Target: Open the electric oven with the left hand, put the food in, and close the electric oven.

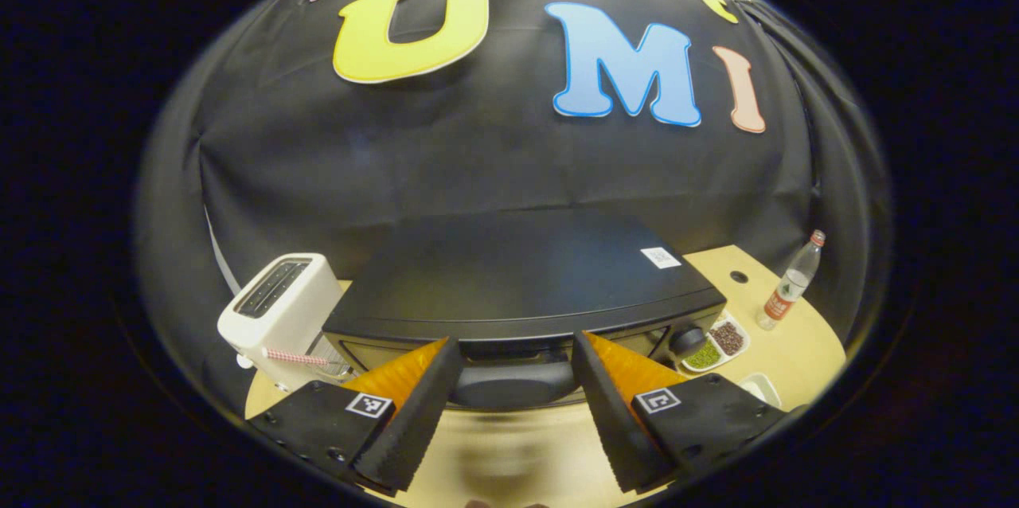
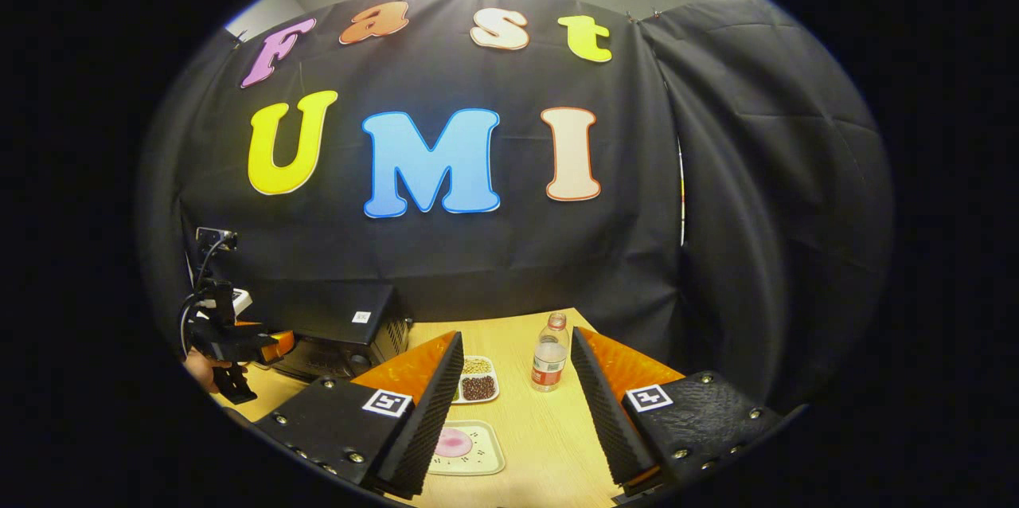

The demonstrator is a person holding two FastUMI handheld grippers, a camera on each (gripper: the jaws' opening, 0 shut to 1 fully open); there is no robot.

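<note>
The black electric oven (image 1: 517,277) stands right in front of me with its door closed. My left gripper (image 1: 516,341) is open, and the door's dark handle (image 1: 513,384) lies between its two fingers, which stay clear of it. In the right gripper view, my right gripper (image 2: 516,334) hangs open and empty over the table. Below it a white tray (image 2: 486,456) carries a pink round piece of food (image 2: 454,443). Far left in that view, a hand holds the left gripper (image 2: 239,345) up against the front of the oven (image 2: 334,329).
A white toaster (image 1: 279,309) stands left of the oven. To the oven's right are a divided dish of beans (image 1: 716,345) and a plastic bottle (image 1: 792,281); the dish (image 2: 476,381) and the bottle (image 2: 549,363) sit on the wooden table (image 2: 549,428).
</note>
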